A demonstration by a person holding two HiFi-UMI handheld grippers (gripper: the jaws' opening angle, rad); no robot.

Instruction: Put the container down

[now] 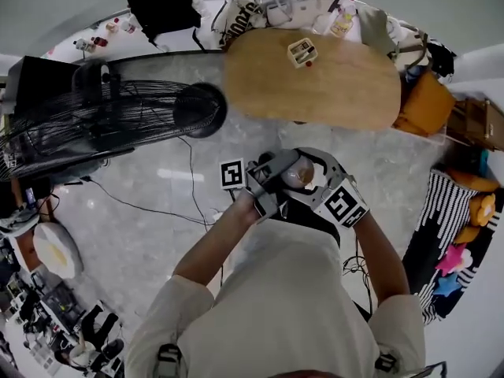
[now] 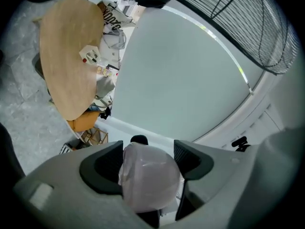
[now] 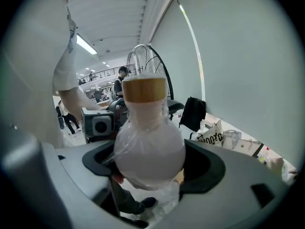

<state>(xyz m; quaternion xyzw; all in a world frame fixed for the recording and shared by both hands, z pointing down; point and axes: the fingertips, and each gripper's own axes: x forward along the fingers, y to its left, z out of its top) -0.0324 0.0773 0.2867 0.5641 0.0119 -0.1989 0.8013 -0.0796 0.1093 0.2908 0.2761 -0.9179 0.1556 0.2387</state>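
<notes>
The container (image 1: 300,172) is a round, bulb-shaped bottle wrapped in clear film, with a wooden cap (image 3: 144,88). It is held in the air in front of the person's chest, above the grey floor. My left gripper (image 1: 266,181) is shut on it from the left; in the left gripper view its rounded body (image 2: 150,178) fills the space between the pads. My right gripper (image 1: 321,186) is shut on the body (image 3: 150,149) from the right, cap pointing up. The left gripper's camera block (image 3: 97,124) shows just behind the bottle.
An oval wooden table (image 1: 331,85) stands ahead with a small box (image 1: 302,51) on it. A big black floor fan (image 1: 102,120) lies to the left, with a cable (image 1: 150,207) across the floor. Bags (image 1: 425,105) and striped fabric (image 1: 441,227) crowd the right side.
</notes>
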